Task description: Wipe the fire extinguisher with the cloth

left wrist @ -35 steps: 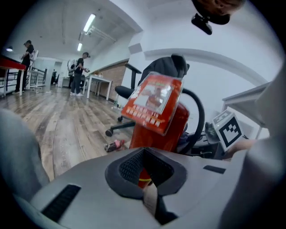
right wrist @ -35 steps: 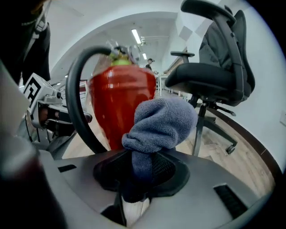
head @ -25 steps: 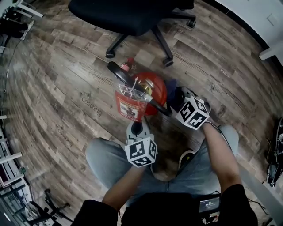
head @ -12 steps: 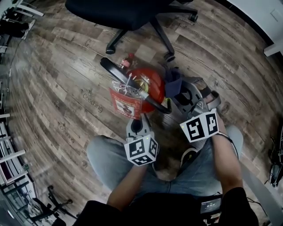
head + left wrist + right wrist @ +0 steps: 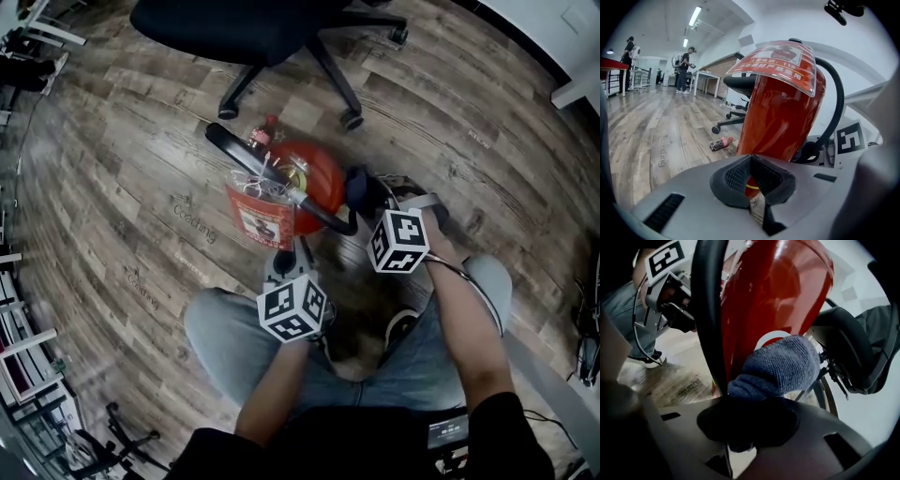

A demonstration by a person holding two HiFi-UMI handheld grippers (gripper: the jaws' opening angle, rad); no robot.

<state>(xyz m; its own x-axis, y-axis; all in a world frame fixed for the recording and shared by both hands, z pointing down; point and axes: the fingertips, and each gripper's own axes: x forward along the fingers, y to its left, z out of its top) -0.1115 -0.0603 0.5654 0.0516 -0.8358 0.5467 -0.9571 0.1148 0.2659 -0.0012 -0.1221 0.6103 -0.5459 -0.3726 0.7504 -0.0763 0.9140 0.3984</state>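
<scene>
The red fire extinguisher (image 5: 314,178) stands on the wood floor before my knees, a tagged label (image 5: 256,223) hanging from its neck and a black hose (image 5: 323,214) curving round it. My left gripper (image 5: 287,260) is at its near side, low down. In the left gripper view the left gripper (image 5: 752,180) is shut on the lower edge of the extinguisher (image 5: 783,108). My right gripper (image 5: 377,211) is at its right side. It is shut on a blue-grey cloth (image 5: 778,366), which is pressed against the red body (image 5: 778,291) beside the hose (image 5: 708,310).
A black office chair (image 5: 253,28) on castors stands just beyond the extinguisher. A small pink bottle (image 5: 261,134) lies on the floor by it. My legs and shoe (image 5: 398,328) are close behind the grippers. People (image 5: 684,70) stand far off in the room.
The right gripper drew back towards me with the cloth, then returned to the extinguisher's right side. The left gripper kept its hold low on the near side.
</scene>
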